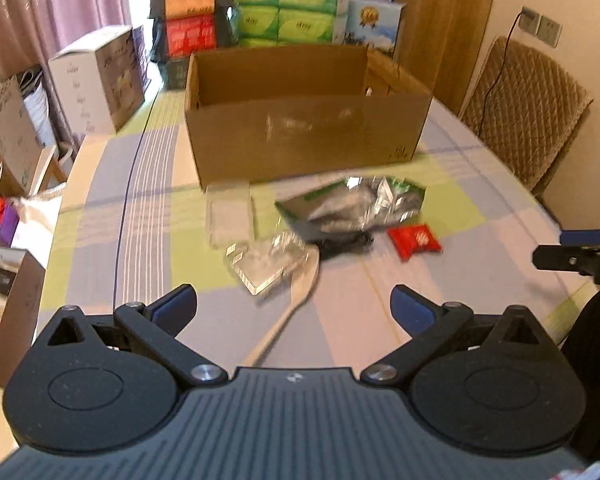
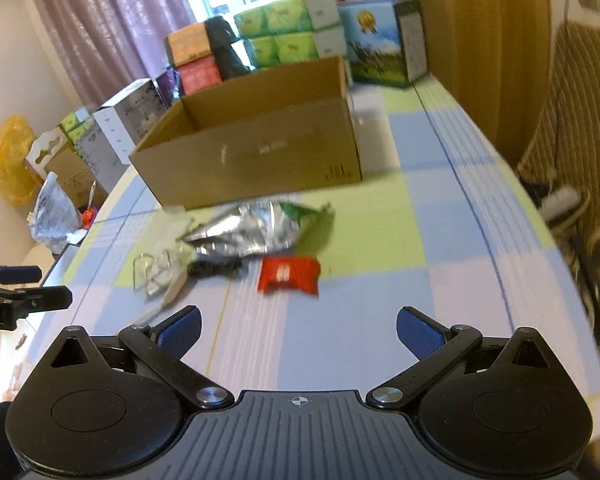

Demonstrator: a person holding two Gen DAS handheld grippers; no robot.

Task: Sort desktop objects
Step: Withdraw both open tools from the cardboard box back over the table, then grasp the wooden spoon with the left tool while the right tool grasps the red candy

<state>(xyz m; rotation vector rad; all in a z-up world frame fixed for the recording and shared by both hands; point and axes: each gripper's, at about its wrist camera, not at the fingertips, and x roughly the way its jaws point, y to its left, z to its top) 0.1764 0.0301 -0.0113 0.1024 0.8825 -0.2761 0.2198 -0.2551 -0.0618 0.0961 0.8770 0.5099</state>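
Where tablecloth (image 1: 148,216) is checked, box (image 1: 300,136) centred

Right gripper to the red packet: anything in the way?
Nothing visible. The right gripper is open, and only bare tablecloth lies between its fingers and the red packet. The foil bag sits behind the packet, before the box.

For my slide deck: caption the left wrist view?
Open left gripper above a white spoon, with crumpled foil bag, red packet and open cardboard box beyond.
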